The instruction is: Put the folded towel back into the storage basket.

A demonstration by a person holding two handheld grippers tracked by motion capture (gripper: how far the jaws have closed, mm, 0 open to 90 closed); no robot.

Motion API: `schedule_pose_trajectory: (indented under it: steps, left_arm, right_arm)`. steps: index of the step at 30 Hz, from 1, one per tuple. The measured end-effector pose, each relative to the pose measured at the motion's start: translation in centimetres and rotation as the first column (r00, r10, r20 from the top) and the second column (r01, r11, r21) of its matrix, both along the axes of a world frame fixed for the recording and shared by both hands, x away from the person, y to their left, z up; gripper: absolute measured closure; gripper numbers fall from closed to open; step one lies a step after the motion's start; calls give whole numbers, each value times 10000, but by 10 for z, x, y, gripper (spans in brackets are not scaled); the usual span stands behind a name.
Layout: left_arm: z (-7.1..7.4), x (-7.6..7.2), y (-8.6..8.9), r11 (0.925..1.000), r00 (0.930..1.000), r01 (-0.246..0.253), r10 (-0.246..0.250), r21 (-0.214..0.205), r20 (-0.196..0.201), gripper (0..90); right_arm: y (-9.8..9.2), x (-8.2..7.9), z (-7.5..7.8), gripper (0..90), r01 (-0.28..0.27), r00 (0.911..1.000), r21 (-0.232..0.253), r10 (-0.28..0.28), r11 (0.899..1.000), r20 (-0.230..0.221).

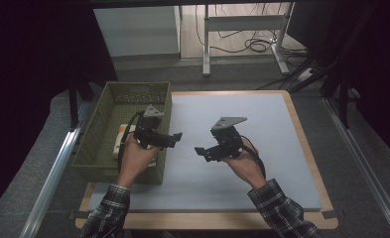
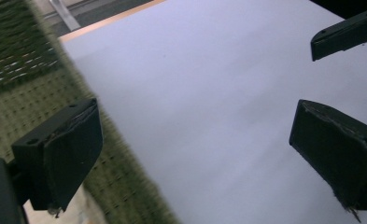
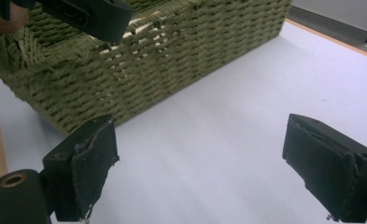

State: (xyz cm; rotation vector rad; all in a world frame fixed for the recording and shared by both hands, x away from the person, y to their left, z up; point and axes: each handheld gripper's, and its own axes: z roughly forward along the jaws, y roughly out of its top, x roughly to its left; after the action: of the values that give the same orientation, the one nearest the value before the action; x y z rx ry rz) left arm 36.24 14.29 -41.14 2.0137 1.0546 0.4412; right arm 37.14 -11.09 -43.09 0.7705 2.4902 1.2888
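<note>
Pale mat [image 1: 262, 148]: both tongs gape beside basket [image 1: 96, 153].

You have no lettering, label, brand, number or sign here that can be read. The pale packet [image 1: 119, 140] lying in the green woven basket [image 1: 104, 106] carries a patch of colour, but it is too small and blurred for you to make out any words.

Right gripper [image 3: 197, 172], fingers wide apart and empty, faces the woven basket [image 3: 162, 60] across the white mat [image 3: 228, 135].
</note>
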Motion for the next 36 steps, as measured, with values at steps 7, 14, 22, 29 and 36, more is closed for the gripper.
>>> schedule_pose_trajectory:
  steps: [7, 14, 22, 29, 36]
  left_arm:
    - [-5, -5, -28, 9994, 9993, 334, -333, -96, 159, 23]
    - [-13, -12, -51, 9981, 9976, 601, -596, -148, 362, 21]
    - [-18, -31, -71, 9948, 9933, 999, -985, -214, 607, 17]
    - [-31, -43, -80, 9918, 9906, 1220, -1193, -385, 667, 17]
    - [-45, -61, -87, 9925, 9877, 1222, -1209, -74, 993, 17]
  right_arm:
    - [-24, -4, -1, 102, 260, 9997, 0, -260, 9997, 20]
    - [-48, -8, -6, 102, 505, 9987, -67, -505, 9987, 1]
    - [-73, -16, -13, 102, 778, 9969, -8, -778, 9970, -77]
    - [-94, -24, -18, 100, 997, 9949, -25, -997, 9950, -122]
    - [-111, -36, -20, 92, 1194, 9928, -4, -1194, 9928, -28]
